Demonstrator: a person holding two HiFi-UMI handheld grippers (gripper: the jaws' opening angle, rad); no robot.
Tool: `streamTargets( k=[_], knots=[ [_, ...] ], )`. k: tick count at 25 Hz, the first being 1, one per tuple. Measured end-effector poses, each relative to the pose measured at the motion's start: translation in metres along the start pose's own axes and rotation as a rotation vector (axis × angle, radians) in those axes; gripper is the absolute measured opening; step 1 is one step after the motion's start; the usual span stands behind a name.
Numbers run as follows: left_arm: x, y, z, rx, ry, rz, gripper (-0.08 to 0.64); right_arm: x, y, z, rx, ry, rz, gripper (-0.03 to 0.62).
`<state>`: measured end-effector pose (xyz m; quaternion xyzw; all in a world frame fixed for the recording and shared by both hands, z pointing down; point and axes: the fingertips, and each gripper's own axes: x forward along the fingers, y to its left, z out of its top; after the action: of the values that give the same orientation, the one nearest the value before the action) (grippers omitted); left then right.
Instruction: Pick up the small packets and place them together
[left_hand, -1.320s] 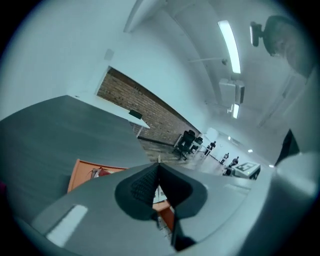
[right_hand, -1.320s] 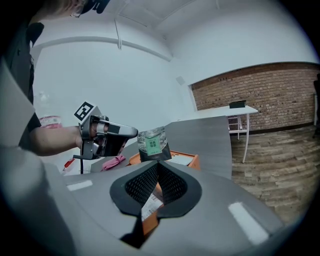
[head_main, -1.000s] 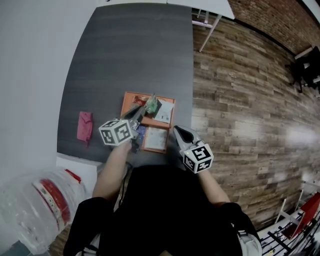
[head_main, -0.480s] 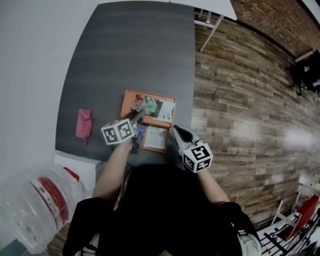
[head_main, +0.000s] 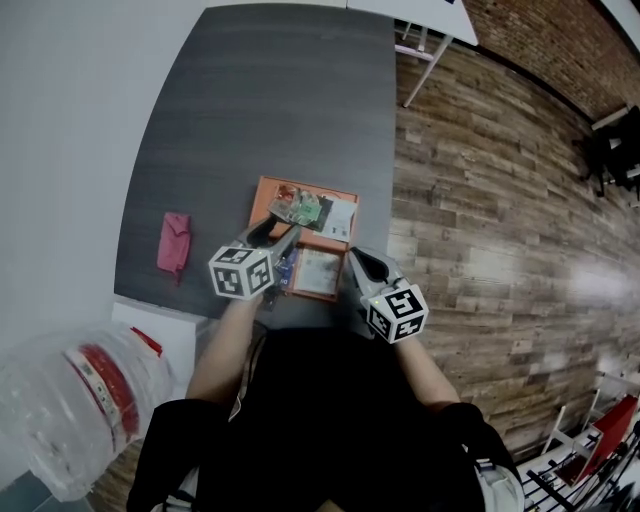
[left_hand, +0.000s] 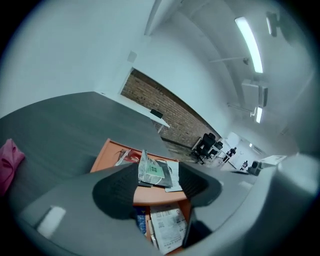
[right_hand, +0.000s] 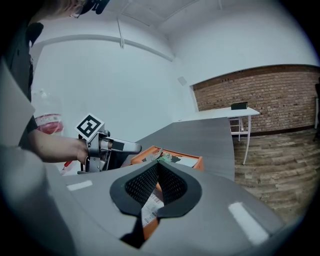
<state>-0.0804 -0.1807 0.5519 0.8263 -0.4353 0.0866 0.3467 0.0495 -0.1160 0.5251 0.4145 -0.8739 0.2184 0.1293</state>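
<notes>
Nearest, at the tabletop's front edge: right tongs (head_main: 358, 262) (right_hand: 157, 167), pressed together at the tips with nothing pinched. Through the gap below their pads, only a sliver of a printed white sheet (head_main: 320, 272) (left_hand: 167, 225) (right_hand: 150, 207).

To their left, left tongs (head_main: 281, 232) (left_hand: 157, 182), spread wide after just opening, gripping nothing. Poised above the near part of the orange tray (head_main: 262, 200) (left_hand: 106, 152).

Partly hidden under those tongs in the head view: a blue packet (head_main: 285, 268) (left_hand: 141, 220), also cut off by the left pad in the left gripper view. Just beside it, the printed white sheet, lying flat in the tray's near part. Hard to tell whether one tray in two parts or two trays set end to end.

Farther in, in the far part: the small packets, heaped together. On top, a green-and-silver packet (head_main: 302, 208) (left_hand: 152, 170), tilted, touching a red packet (head_main: 286, 193) (left_hand: 129, 157) at its left and overlapping a white paper (head_main: 338, 214) (left_hand: 172, 179). Print on all of them too small to read; number of packets beneath not countable.

Off to the left, well apart from the tray, a pink cloth (head_main: 173, 242) (left_hand: 9, 160), cut by the frame edge in the left gripper view.

Beyond, dark grey tabletop (head_main: 270, 100) (left_hand: 60, 120) (right_hand: 210, 132) stretching away beside a wooden floor (head_main: 480, 200), with a brick wall (right_hand: 270, 100) farthest off.
</notes>
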Motion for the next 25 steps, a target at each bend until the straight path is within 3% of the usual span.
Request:
streamTargets(
  k=[6,15,18,25],
  knots=[
    [-0.022,-0.003,0.006,0.037,-0.089,-0.020,0.176,-0.006,0.014,0.005,-0.017,-0.028,-0.035,0.002],
    [-0.037,-0.040,0.010,0.221,-0.208,-0.082,0.043,-0.054,0.015,0.013,0.001,-0.152,-0.189,0.002],
    [-0.048,-0.060,0.011,0.267,-0.254,-0.087,0.000,-0.071,0.015,0.019,0.000,-0.215,-0.190,0.002],
    [-0.087,-0.092,0.011,0.337,-0.396,-0.013,0.000,-0.122,0.015,0.037,-0.021,-0.349,-0.144,0.002]
  ],
)
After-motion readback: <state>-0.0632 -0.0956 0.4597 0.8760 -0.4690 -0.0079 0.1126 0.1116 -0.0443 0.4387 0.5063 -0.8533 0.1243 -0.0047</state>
